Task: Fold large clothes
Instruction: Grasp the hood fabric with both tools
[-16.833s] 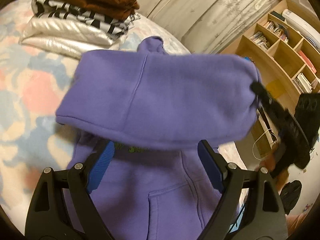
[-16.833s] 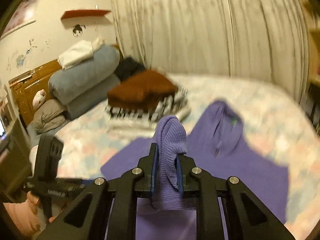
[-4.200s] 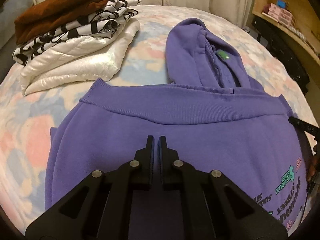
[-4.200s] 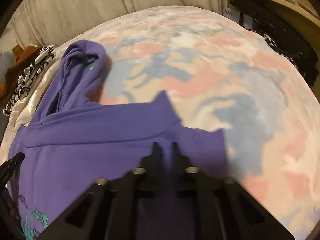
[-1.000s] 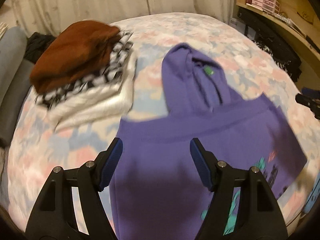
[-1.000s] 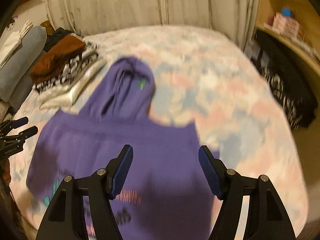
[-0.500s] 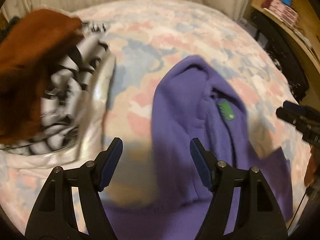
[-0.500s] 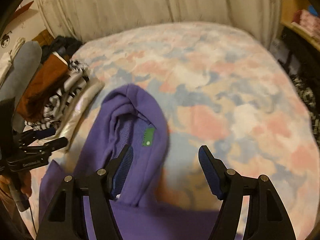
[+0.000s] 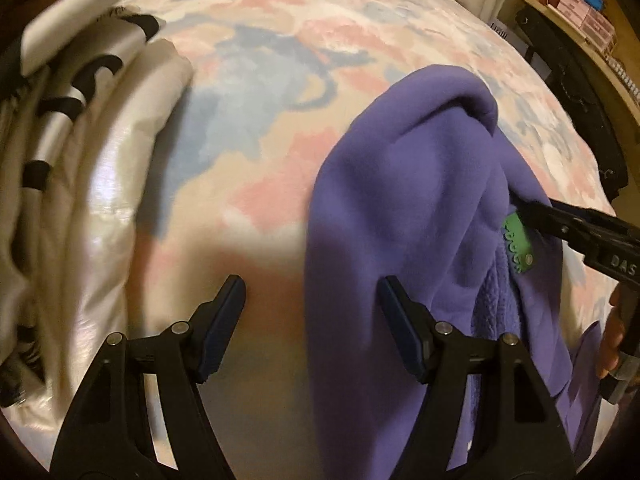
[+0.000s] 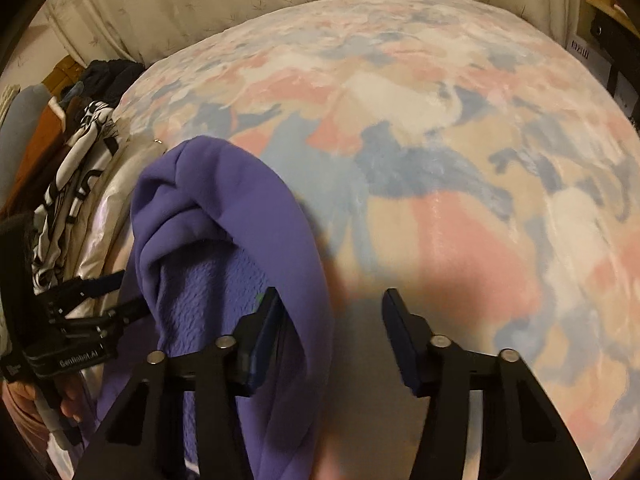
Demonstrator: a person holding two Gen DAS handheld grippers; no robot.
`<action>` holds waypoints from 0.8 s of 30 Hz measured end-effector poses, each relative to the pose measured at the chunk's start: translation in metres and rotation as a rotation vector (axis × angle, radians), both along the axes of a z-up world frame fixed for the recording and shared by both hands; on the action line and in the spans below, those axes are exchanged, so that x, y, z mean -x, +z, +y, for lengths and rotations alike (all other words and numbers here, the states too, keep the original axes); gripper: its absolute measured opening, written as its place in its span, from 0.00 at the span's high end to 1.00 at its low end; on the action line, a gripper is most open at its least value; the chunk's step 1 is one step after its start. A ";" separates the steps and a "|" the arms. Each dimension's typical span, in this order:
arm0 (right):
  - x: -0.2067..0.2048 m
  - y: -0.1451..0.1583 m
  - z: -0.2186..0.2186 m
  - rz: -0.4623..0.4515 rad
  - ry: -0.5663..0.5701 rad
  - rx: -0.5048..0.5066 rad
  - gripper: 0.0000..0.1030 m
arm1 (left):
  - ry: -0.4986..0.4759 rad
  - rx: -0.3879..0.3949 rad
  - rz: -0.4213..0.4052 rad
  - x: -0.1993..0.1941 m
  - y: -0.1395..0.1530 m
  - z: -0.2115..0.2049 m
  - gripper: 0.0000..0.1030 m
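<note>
We're late in the fold: purple hoodie (image 9: 420,208) on the bed (image 10: 440,128), only its hood left, left gripper (image 9: 312,300) wide open astride its edge, right gripper (image 10: 330,312) closing on the rim (not yet pinched).

Both tongs have dropped in on the hood

A second ago the whole purple hoodie (image 9: 404,208) lay spread below; now only its hood fills the view. The left tongs (image 9: 312,304) have come down astride its left edge, still wide. The right tongs (image 10: 330,316) are closing, the hood's right rim between the jaws, their tip by the green label (image 9: 518,248).
</note>
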State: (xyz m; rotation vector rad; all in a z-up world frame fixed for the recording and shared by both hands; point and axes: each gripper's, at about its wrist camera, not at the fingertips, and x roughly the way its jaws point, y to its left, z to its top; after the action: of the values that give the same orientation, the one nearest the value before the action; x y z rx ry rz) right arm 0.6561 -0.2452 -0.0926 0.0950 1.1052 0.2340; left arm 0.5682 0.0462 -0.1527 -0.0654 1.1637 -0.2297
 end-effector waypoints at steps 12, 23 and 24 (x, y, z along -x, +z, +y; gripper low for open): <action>0.040 0.006 0.036 -0.115 0.068 0.125 0.90 | -0.012 -0.065 -0.139 0.028 0.029 -0.013 0.97; 0.178 0.101 0.005 -0.321 0.040 0.027 0.91 | 0.042 -0.003 -0.261 0.152 0.127 0.022 0.97; 0.197 0.109 0.003 -0.337 0.041 0.012 0.91 | 0.040 0.012 -0.274 0.171 0.135 0.024 0.97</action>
State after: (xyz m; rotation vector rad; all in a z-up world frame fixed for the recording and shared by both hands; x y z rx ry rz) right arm 0.4587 -0.2426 0.0160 0.0207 0.7737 0.2697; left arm 0.3974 0.0697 -0.0181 -0.0652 0.8877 -0.2030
